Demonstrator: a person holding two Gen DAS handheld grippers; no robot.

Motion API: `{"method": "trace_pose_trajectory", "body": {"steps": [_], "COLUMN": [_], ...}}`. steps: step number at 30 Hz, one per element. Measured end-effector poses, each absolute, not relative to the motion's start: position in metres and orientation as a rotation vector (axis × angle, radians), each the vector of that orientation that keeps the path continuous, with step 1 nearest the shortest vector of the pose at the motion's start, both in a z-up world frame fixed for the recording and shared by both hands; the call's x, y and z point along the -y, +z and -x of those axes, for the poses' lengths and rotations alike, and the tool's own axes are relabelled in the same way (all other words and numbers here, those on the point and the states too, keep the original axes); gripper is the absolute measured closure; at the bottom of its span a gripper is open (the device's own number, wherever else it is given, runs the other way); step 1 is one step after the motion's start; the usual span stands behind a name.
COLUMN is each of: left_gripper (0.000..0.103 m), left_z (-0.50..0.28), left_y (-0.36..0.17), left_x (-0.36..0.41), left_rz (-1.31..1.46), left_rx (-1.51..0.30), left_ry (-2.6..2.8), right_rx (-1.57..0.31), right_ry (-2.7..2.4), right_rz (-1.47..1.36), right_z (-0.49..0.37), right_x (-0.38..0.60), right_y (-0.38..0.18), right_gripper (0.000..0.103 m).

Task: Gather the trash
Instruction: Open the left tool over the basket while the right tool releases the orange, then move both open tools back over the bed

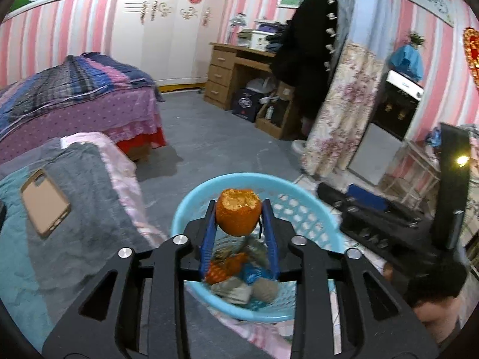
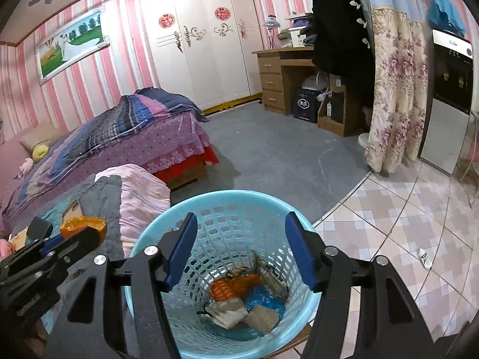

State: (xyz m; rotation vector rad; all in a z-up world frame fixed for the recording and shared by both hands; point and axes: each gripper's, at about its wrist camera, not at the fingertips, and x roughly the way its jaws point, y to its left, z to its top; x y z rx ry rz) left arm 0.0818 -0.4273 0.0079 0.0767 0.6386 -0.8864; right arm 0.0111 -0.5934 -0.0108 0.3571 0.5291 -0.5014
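Orange peel shell (image 1: 238,212), hollowed out like half a tangerine skin, sits between the blue pads of the left gripper (image 1: 238,214) right above the light-blue basket (image 1: 311,188), over its near-left side, which I'd guess is so it lands inside when let go. The pads look slack around it, with a sliver of gap on the right side, so I can't honestly tell if it's still pinched or already released. Inside the basket there's already more orange peel (image 2: 233,285), crumpled paper wads (image 2: 239,314) and a blue wrapper (image 2: 263,299), so the collecting looks well along. The right gripper (image 2: 241,251) hangs over the basket's middle, spread wide with nothing between its pads, just the mesh wall behind. Left of the basket is a grey blanket (image 1: 86,194) with a phone case (image 1: 45,202) lying on it. One small white tube (image 2: 425,258) lies on the tiled floor (image 2: 389,209) to the basket's right, well apart; might be next, might not be trash at all.
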Motion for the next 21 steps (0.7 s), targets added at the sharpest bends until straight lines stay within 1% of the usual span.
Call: {"method": "trace_pose_trajectory", "body": {"steps": [1,2,5,7,9,11,15,16,19,21], "left_gripper": [0.044,0.038,0.037,0.034,0.033,0.031,0.024,0.023,0.017,0.015], "left_z": [-0.079,-0.077,-0.08,-0.083,-0.091,-0.099,-0.102,-0.101,-0.101,-0.104], "left_y": [0.009,0.012,0.015,0.016,0.016,0.018,0.028,0.032,0.04,0.042], "left_x": [0.428,0.427,0.416,0.406,0.385,0.357,0.295,0.276,0.227,0.188], "left_rz": [-0.083,-0.088,-0.084,-0.082,-0.078,-0.07,-0.036,-0.039,-0.036,-0.026], "left_rx": [-0.627,-0.598,-0.594,-0.591,-0.592,-0.599,-0.57,-0.558,-0.542,-0.545], "left_ry": [-0.883,-0.861,-0.834,-0.799,-0.748,-0.686,-0.578,-0.541,-0.45,-0.36], "right_rx": [-0.532,-0.536,-0.539,-0.537,-0.536,-0.519,-0.505,-0.504,-0.533,-0.534], "right_ry": [-0.5,-0.49,-0.48,-0.461,-0.435,-0.392,-0.294,-0.261,-0.149,-0.11], "right_rz": [-0.352,-0.349,-0.345,-0.343,-0.332,-0.339,-0.34,-0.355,-0.397,-0.388], "right_z": [-0.011,-0.011,-0.01,-0.01,-0.012,-0.013,-0.019,-0.02,-0.031,-0.035], "right_x": [0.593,0.593,0.594,0.592,0.585,0.579,0.559,0.555,0.537,0.52], "right_y": [-0.011,-0.012,-0.012,-0.012,-0.011,-0.008,-0.003,-0.002,0.0,0.006], "right_gripper": [0.043,0.043,0.043,0.042,0.039,0.028,0.02,0.015,0.014,0.014]}}
